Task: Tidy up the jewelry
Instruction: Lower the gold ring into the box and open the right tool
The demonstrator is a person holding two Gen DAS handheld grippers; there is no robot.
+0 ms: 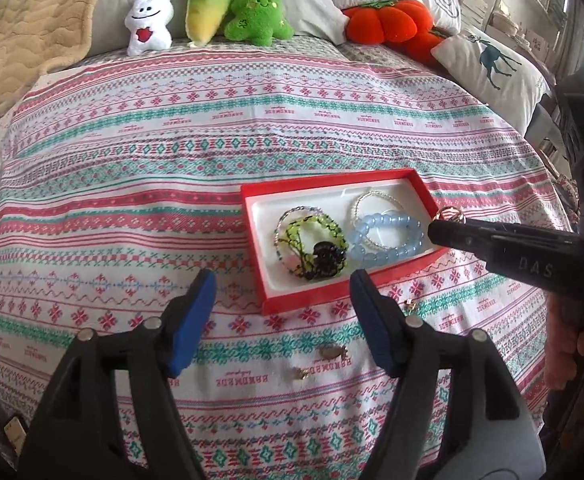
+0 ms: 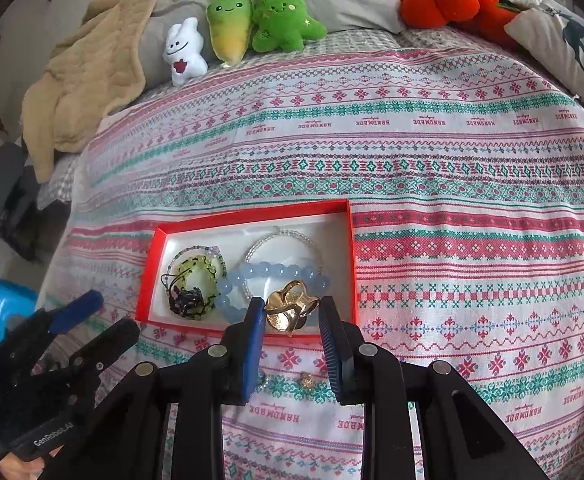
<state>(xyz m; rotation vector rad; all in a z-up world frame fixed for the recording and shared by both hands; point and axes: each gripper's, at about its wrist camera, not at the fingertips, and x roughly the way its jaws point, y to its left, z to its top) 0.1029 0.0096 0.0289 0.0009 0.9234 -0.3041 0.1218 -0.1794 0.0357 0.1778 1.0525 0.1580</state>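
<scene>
A red box point(image 1: 327, 178) with a white lining lies on the patterned cloth. Inside it are a green bead bracelet point(image 1: 311, 232), a pale blue bead bracelet point(image 1: 387, 236), a clear bead bracelet point(image 1: 371, 204) and a small black piece point(image 1: 327, 258). My right gripper point(image 2: 290, 309) is shut on a chunky gold ring point(image 2: 292, 310), held over the near right corner of the box point(image 2: 252, 210). My left gripper point(image 1: 283, 280) stands open with nothing between its pads, just in front of the box's near edge. It also shows at the lower left of the right wrist view point(image 2: 114, 312).
Small loose gold pieces point(image 1: 333, 351) point(image 1: 301, 373) point(image 1: 410, 305) lie on the cloth in front of the box; one point(image 2: 307, 380) shows under my right gripper. Plush toys point(image 1: 212, 8), pillows point(image 1: 491, 64) and a beige blanket point(image 1: 24, 32) line the far side of the bed.
</scene>
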